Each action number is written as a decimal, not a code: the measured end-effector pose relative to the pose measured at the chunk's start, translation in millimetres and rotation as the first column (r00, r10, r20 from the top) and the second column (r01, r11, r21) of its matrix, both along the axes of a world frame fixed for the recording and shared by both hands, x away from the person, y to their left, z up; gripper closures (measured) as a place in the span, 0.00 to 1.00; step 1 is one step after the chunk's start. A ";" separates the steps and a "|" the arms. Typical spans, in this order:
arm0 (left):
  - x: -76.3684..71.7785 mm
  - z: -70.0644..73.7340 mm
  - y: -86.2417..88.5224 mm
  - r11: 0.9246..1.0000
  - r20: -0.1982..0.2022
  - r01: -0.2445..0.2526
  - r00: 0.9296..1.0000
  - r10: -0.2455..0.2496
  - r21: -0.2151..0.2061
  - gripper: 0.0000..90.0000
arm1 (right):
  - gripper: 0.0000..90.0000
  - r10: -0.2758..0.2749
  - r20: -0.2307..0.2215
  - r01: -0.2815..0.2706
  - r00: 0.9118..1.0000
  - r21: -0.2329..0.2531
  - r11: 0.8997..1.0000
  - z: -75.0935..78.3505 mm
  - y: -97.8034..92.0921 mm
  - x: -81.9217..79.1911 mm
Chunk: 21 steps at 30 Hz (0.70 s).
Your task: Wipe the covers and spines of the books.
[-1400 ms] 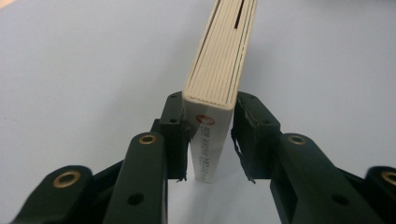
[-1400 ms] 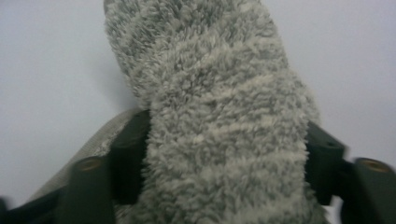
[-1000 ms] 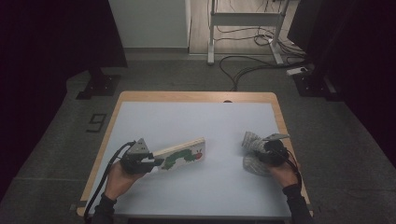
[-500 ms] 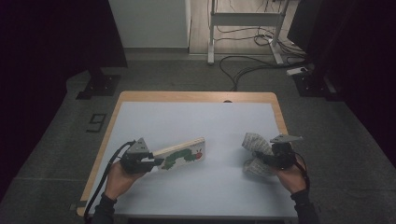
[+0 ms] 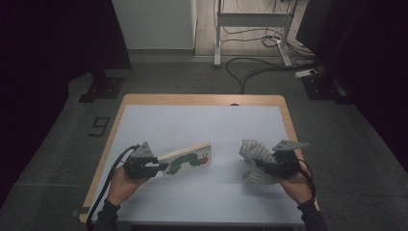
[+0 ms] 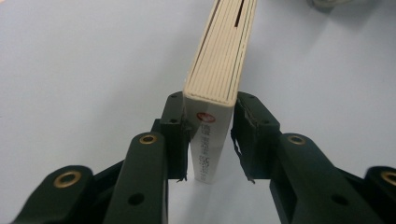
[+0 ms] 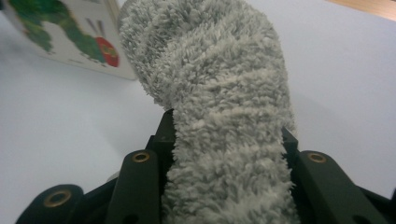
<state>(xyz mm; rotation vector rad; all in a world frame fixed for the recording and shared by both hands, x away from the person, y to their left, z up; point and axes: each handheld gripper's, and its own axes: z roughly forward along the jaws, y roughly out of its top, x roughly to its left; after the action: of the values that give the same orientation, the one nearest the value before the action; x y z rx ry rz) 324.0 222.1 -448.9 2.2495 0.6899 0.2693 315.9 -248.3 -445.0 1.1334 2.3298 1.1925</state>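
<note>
— Looking down from the high view first: what are the hands doing?

— The left gripper [image 5: 161,166], near the table's [image 5: 202,120] left edge, has a board book [image 5: 188,160] by its spine end, the caterpillar cover facing up and tilted. The right gripper [image 5: 257,165], towards the right edge, has a fluffy grey sock [image 5: 253,153], bunched and lifted, part of it sagging to the white tabletop. Book and sock are well apart, with bare tabletop between them.

— And along the left gripper's own jaws?

— In the left gripper view the board book [image 6: 223,51] stands on edge between the two black jaws, thick cream pages running away from the camera. The left pad is against the cover. The right pad sits just beside the other cover, and I can't say whether it presses or leaves a sliver of gap, so whether that grip is truly clamped I cannot tell. The book's lower corner seems to be at the tabletop [image 6: 84,60].

— The right one?

— In the right gripper view the grey sock [image 7: 219,93] bulges up between the jaws, squeezed at the waist, so that gripper is clamped on it. Beyond it, the book's caterpillar cover [image 7: 70,35] shows at the upper left.

— So how far along is it?

— My guess: both things are picked up or nearly so, the sock firmly, the book less certainly. Nothing has been set anywhere in particular yet; whatever placing or bringing together is meant looks to be still ahead.
</note>
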 end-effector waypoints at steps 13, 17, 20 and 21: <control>0.2 -0.3 -0.1 1.000 -0.004 0.001 1.000 -0.001 0.003 0.74 | 0.63 0.132 0.018 -0.132 0.991 0.000 0.991 4.8 37.6 -12.3; 0.5 -0.3 0.0 1.000 -0.004 0.001 1.000 -0.001 0.003 0.74 | 0.63 0.168 0.014 -0.168 0.986 -0.002 0.986 3.5 49.7 -12.8; 0.6 -0.4 0.0 1.000 -0.004 0.001 1.000 -0.001 0.003 0.74 | 0.63 0.197 0.013 -0.197 0.980 -0.003 0.980 2.5 59.2 -11.7; 0.6 -0.4 0.0 1.000 -0.004 0.001 1.000 -0.001 0.003 0.74 | 0.63 0.203 0.015 -0.203 0.979 -0.003 0.979 2.3 61.8 -11.3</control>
<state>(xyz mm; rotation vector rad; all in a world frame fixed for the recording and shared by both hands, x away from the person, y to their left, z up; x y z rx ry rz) 324.6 222.1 -449.2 2.2539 0.6906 0.2653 304.7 -186.5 -442.8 0.8998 2.4821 1.2617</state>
